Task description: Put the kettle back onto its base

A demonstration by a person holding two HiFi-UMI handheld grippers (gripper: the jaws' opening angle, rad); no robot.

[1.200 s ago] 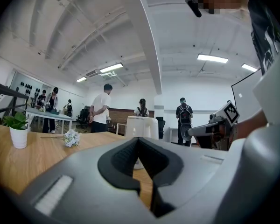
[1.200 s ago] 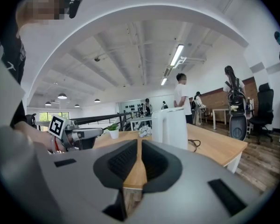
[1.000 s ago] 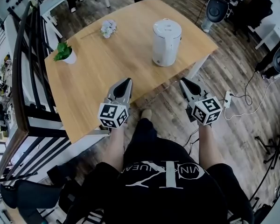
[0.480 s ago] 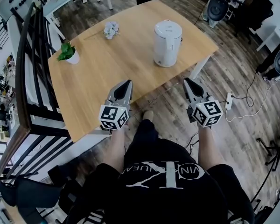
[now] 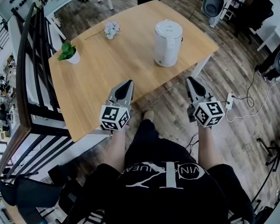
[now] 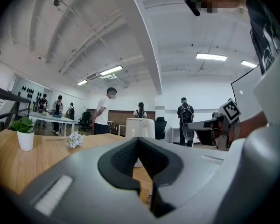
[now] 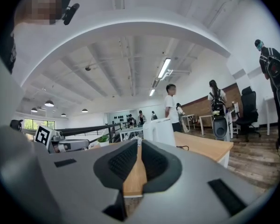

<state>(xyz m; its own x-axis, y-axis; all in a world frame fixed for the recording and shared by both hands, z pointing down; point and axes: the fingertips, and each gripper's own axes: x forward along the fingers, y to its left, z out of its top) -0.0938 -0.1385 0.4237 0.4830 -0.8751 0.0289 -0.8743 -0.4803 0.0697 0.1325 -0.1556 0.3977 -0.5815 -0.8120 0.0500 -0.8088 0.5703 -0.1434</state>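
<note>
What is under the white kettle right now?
The kettle stands upright on the wooden table. Its own body covers whatever lies directly beneath it, so I cannot tell from here whether a base sits there.

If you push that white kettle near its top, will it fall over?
Possibly: the kettle stands taller than it is wide, so a high push might tip it. Its smooth white sides look slippery. Whether water makes it heavy can't be seen.

Ahead of the left gripper [image 5: 128, 83] and right gripper [image 5: 190, 80] we see a light wooden table [image 5: 98, 76] on a plank floor [image 5: 231, 66]. A black railing [image 5: 32, 78] runs left of the left gripper, office chairs [image 5: 213, 3] stand beyond the right, and strip lights [image 6: 211, 57] hang overhead.
</note>
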